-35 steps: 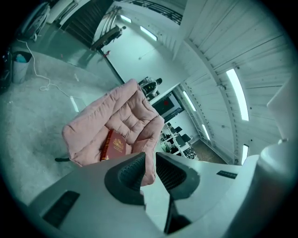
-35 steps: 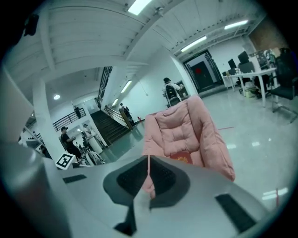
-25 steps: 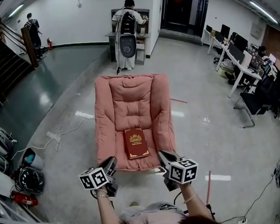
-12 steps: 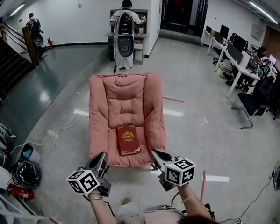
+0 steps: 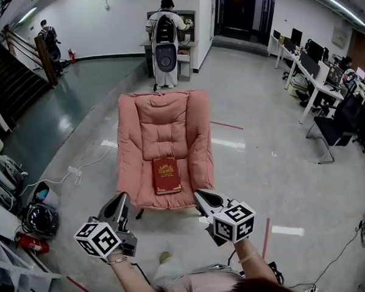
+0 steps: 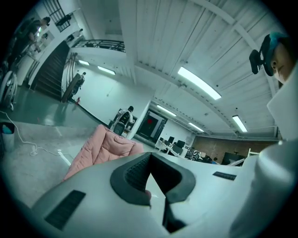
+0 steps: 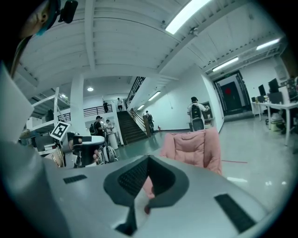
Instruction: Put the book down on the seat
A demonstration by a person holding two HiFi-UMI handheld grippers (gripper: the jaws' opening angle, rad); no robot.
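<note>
Book (image 5: 166, 175) is down. It lies flat, cover up, on the front half of the pink seat (image 5: 163, 122) cushion, roughly centred side to side, long edge running front to back. Nothing touches it.

Delta vs a second ago:
- Both grippers were right at the seat's front edge, flanking the book's near end. Now both are pulled back, clear of the edge, with bare floor (image 5: 263, 168) between them and the seat.
- Left jaws were slightly apart then and are closed now.
- The book holds the same spot on the cushion through all three head views, with no slide or tilt that I can see.

Current state:
- Left hand-held gripper (image 5: 120, 202): jaws pressed together, nothing between them. Its own view shows the pads meeting, with only the seat's side and the hall beyond.
- Right hand-held gripper (image 5: 203, 200): jaws pressed together, empty. Its view looks over the shut jaws at the seat ahead, with the left gripper off to one side.

My read:
- The placement itself looks finished. The book is released and resting on the seat, and what's happening now is the retreat.
- I don't think any further contact is needed.
- One small caveat: the book sits toward the front lip of a soft cushion. It looks stable, and it is fully supported with no overhang that I can make out.
- I'd call the task essentially complete unless the book must sit further back.
</note>
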